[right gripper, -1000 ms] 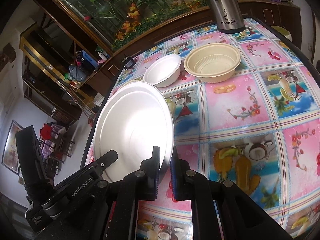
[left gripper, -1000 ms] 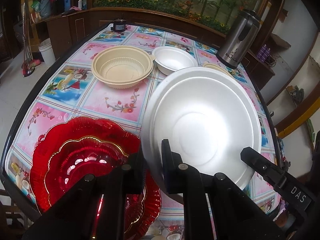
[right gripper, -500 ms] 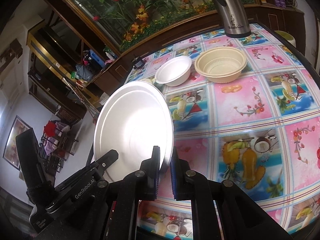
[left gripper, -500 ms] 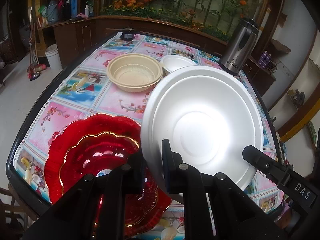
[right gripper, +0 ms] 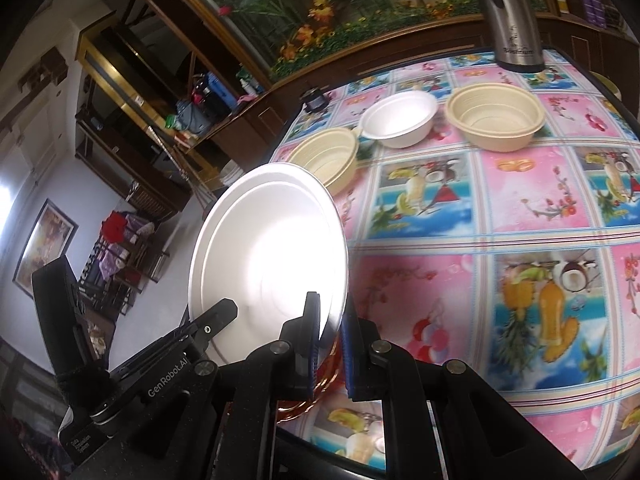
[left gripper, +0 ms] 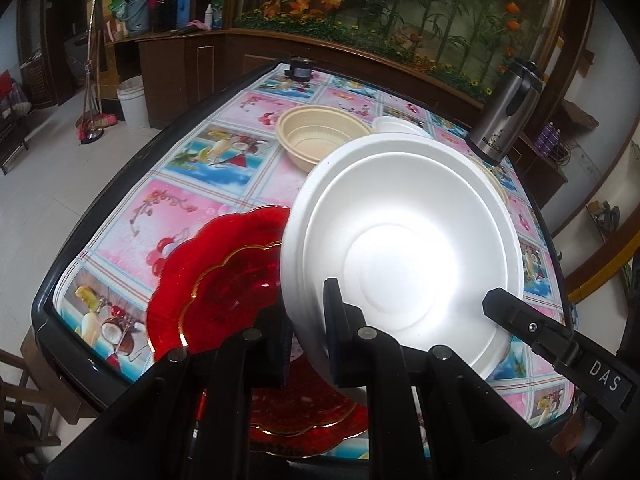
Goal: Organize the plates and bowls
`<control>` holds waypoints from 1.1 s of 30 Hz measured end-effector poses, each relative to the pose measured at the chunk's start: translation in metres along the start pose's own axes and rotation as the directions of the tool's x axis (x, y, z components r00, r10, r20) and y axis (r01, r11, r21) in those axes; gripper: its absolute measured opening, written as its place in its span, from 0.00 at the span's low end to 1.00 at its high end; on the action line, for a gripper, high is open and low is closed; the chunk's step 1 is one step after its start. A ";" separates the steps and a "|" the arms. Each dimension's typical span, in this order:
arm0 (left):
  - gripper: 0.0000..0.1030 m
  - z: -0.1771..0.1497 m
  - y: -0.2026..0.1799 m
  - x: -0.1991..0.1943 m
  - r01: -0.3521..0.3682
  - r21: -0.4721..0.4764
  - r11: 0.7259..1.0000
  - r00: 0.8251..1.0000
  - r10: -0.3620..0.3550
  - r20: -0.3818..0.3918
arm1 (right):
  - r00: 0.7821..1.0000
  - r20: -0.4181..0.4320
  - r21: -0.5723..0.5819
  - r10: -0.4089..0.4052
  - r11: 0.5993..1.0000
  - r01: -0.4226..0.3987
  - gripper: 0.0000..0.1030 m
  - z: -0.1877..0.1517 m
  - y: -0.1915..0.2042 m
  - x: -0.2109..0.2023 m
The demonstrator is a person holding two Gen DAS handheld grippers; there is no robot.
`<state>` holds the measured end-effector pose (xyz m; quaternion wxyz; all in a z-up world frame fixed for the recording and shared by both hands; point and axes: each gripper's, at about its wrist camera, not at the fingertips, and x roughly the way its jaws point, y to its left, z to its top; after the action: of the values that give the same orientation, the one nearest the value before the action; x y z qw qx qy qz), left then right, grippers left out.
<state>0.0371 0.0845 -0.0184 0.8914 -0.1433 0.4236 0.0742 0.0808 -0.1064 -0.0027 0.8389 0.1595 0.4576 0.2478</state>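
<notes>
Left wrist view: a white foam plate (left gripper: pixel 404 256) is recorded held above the table (left gripper: pixel 224 184), its near rim pinched between the closed fingers of the left gripper (left gripper: pixel 308 332); the opposite rim is clamped by the right gripper (left gripper: pixel 520 316), seen entering from the lower right. Beneath and to the left of the plate, a stack of red scalloped plates (left gripper: pixel 224 280) with gold edging is listed, resting on the fruit-patterned tablecloth near the table's front edge. Further back, a beige bowl (left gripper: pixel 320 140) and a small white bowl (left gripper: pixel 396 124) are noted, with a steel kettle (left gripper: pixel 508 120) at the far right. Right wrist view: the same white foam plate (right gripper: pixel 272 256) is shown tilted on edge, gripped at its rim by the right gripper (right gripper: pixel 330 344), fingers pressed together on it, while the left gripper (right gripper: pixel 216 316) is clamped on the other side. Two beige bowls (right gripper: pixel 496 120) (right gripper: pixel 328 156) and the small white bowl (right gripper: pixel 400 118) are entered as standing apart on the table's far half.
</notes>
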 end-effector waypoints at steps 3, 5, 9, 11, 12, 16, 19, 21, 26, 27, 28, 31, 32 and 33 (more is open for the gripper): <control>0.12 -0.001 0.009 0.000 -0.008 -0.018 1.000 1.000 0.008 -0.002 | 1.000 -0.014 -0.013 0.007 1.000 -0.007 0.09 -0.003 0.007 0.005; 0.12 -0.002 0.013 -0.001 -0.014 -0.026 1.000 1.000 0.014 -0.003 | 1.000 -0.022 -0.021 0.012 1.000 -0.012 0.09 -0.005 0.012 0.008; 0.12 -0.004 0.022 -0.003 -0.025 -0.035 0.999 1.000 0.025 0.001 | 0.999 -0.031 -0.034 0.017 0.999 -0.019 0.09 -0.007 0.020 0.013; 0.12 -0.006 0.026 -0.006 -0.031 -0.042 0.999 0.999 0.032 0.005 | 0.999 -0.037 -0.040 0.021 0.999 -0.023 0.09 -0.009 0.023 0.015; 0.12 -0.007 0.029 -0.006 -0.037 -0.044 0.998 0.999 0.037 0.008 | 0.999 -0.040 -0.044 0.023 0.999 -0.025 0.09 -0.009 0.025 0.016; 0.12 -0.009 0.037 -0.007 -0.054 -0.054 0.997 0.998 0.055 0.009 | 0.998 -0.055 -0.061 0.031 0.998 -0.034 0.09 -0.012 0.032 0.021; 0.12 -0.012 0.042 -0.006 -0.064 -0.059 0.996 0.998 0.064 0.002 | 0.997 -0.068 -0.072 0.034 0.997 -0.039 0.09 -0.015 0.037 0.026; 0.12 -0.014 0.044 -0.005 -0.067 -0.060 0.996 0.998 0.067 -0.001 | 0.997 -0.076 -0.074 0.034 0.996 -0.040 0.09 -0.018 0.039 0.028; 0.12 -0.017 0.047 -0.004 -0.071 -0.059 0.996 0.997 0.071 -0.009 | 0.995 -0.089 -0.076 0.034 0.996 -0.041 0.09 -0.022 0.040 0.032; 0.12 -0.018 0.048 -0.003 -0.072 -0.059 0.996 0.997 0.071 -0.011 | 0.995 -0.090 -0.077 0.034 0.996 -0.041 0.09 -0.023 0.041 0.032; 0.12 -0.019 0.048 -0.003 -0.073 -0.059 0.996 0.997 0.073 -0.012 | 0.995 -0.092 -0.078 0.032 0.996 -0.040 0.09 -0.024 0.041 0.033; 0.12 -0.021 0.050 0.000 -0.076 -0.058 0.995 0.997 0.075 -0.021 | 0.995 -0.099 -0.077 0.030 0.996 -0.038 0.09 -0.025 0.041 0.035; 0.12 -0.022 0.051 0.000 -0.077 -0.058 0.995 0.997 0.075 -0.023 | 0.994 -0.102 -0.076 0.030 0.996 -0.038 0.09 -0.026 0.041 0.036; 0.12 -0.022 0.052 0.001 -0.077 -0.057 0.995 0.997 0.076 -0.026 | 0.994 -0.106 -0.075 0.030 0.996 -0.038 0.09 -0.026 0.040 0.037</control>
<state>0.0083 0.1264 -0.0425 0.8783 -0.1536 0.4369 0.1189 0.0647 -0.0513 -0.0226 0.8148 0.1216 0.4885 0.2874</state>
